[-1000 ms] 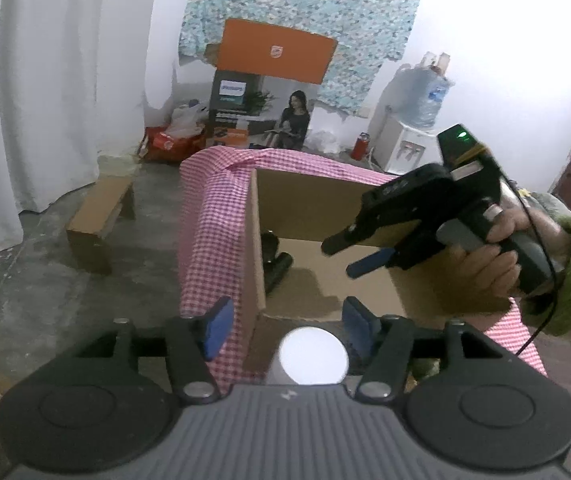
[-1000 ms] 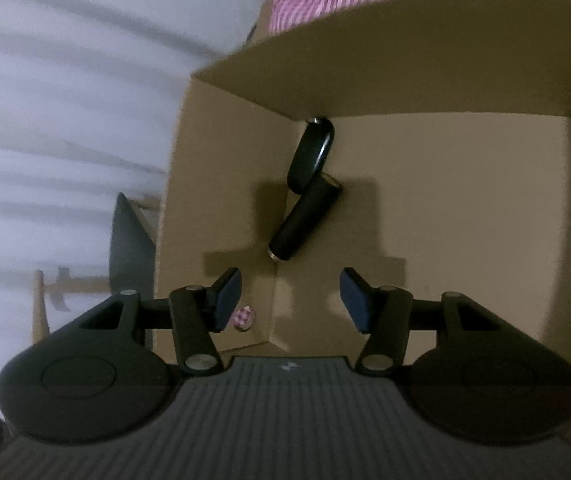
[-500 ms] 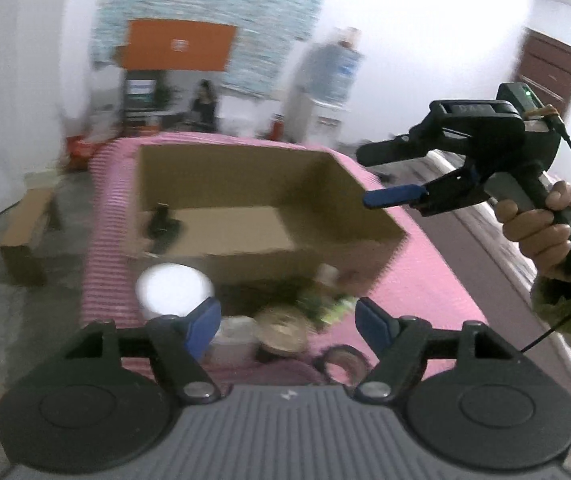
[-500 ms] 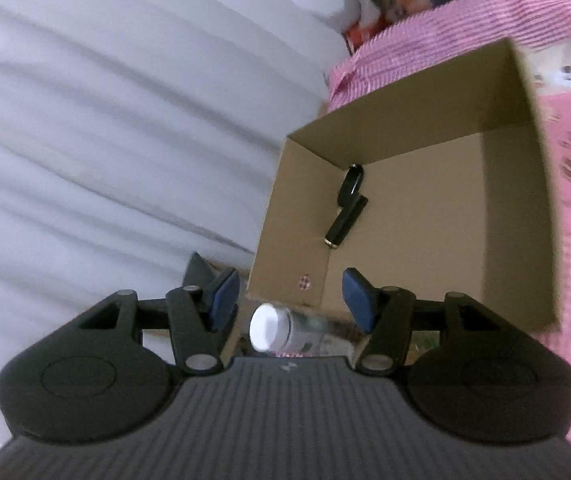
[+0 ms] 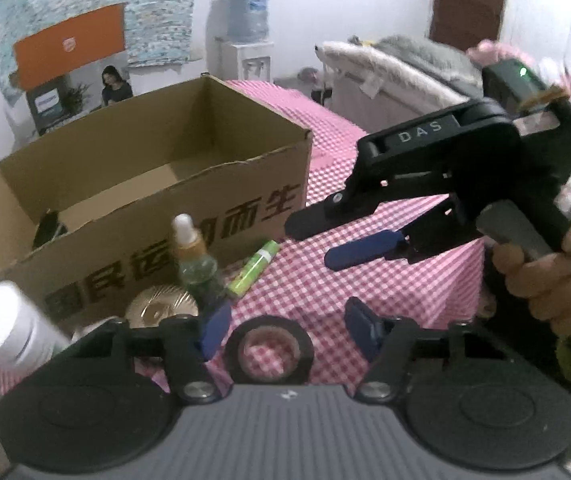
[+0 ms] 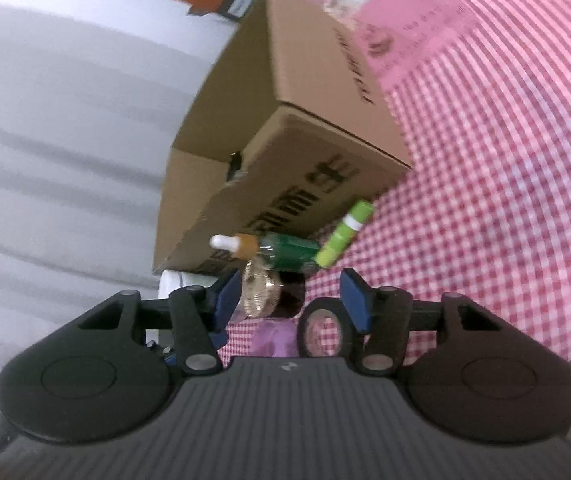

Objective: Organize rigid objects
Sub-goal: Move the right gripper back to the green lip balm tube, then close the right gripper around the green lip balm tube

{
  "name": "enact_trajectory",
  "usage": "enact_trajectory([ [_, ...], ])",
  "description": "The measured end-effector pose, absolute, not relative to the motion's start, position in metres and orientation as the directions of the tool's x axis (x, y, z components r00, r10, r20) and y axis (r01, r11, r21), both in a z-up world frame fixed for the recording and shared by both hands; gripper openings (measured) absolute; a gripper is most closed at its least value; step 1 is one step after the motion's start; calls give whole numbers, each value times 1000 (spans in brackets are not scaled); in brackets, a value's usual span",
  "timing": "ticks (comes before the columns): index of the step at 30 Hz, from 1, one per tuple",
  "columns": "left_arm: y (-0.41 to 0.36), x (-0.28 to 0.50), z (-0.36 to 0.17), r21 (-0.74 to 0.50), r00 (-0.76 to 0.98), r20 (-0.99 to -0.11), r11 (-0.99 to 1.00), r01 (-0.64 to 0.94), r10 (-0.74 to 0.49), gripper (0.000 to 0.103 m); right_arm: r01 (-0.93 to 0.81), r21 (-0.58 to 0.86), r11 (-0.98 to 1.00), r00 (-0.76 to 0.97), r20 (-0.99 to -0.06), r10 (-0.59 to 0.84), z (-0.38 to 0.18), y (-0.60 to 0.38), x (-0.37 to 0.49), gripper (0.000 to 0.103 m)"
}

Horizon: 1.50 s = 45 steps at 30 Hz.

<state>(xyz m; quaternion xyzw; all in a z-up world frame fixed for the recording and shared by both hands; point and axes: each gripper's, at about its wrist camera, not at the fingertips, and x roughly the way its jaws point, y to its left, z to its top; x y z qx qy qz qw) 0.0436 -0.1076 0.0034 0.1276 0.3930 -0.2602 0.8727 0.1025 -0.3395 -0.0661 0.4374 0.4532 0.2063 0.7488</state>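
An open cardboard box [image 5: 157, 184] stands on the pink checked cloth [image 5: 365, 280], with dark items [image 5: 45, 224] in its left corner. In front of it are a green dropper bottle [image 5: 197, 264], a green tube [image 5: 255, 266], a gold round lid [image 5: 161, 308], a white bottle [image 5: 5, 328] and a black tape roll [image 5: 269, 352]. My left gripper [image 5: 287, 328] hangs over the tape roll, its jaws closing, pads clear of it. My right gripper [image 6: 291, 304], held by a hand [image 5: 545, 272], is low near the gold lid [image 6: 259, 294] and tape roll [image 6: 323, 330], its jaws closing on nothing.
The right gripper [image 5: 309, 244] crosses the right side of the left wrist view, just above the cloth. White curtains [image 6: 65, 120] hang beyond the table's edge next to the box [image 6: 285, 140]. A water dispenser [image 5: 247, 40] and furniture stand behind.
Both grippers have pulled back from the box and dropped toward the items in front of it. The right gripper was over the box's inside and now sits outside it. Both jaws have narrowed.
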Motion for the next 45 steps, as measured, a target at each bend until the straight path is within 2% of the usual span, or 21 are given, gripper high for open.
enact_trajectory([
  [4,-132,54,-9,158,601,-753,815,558,-266,51,101,845,525,527,-494,692,-76,-344,103,46],
  [7,-150,62,-19,244,619,-758,792,560,-204,39,110,842,528,535,-498,682,-79,-346,107,44],
  [13,-173,79,-33,286,609,-779,779,558,-150,33,125,846,518,536,-497,682,-91,-360,111,43],
  [23,-186,105,-47,309,577,-813,782,542,-80,30,148,860,489,523,-488,699,-104,-369,118,43],
  [27,-190,108,-47,311,571,-818,779,544,-72,25,152,861,485,522,-486,701,-107,-371,119,43],
  [29,-192,110,-47,301,562,-824,783,545,-75,17,155,861,485,523,-488,699,-108,-370,120,43],
  [30,-192,111,-47,284,550,-831,786,549,-84,16,157,860,485,524,-489,698,-108,-371,119,43],
  [36,-186,114,-41,95,443,-873,822,562,-202,16,160,854,494,534,-496,685,-106,-377,113,43],
  [37,-185,114,-41,79,431,-878,825,560,-208,20,162,852,498,535,-500,681,-106,-378,112,43],
  [41,-181,111,-42,88,429,-881,820,565,-201,27,166,841,516,539,-515,667,-106,-380,108,43],
  [45,-178,111,-43,86,429,-880,821,565,-203,26,169,835,524,530,-525,666,-109,-375,107,43],
])
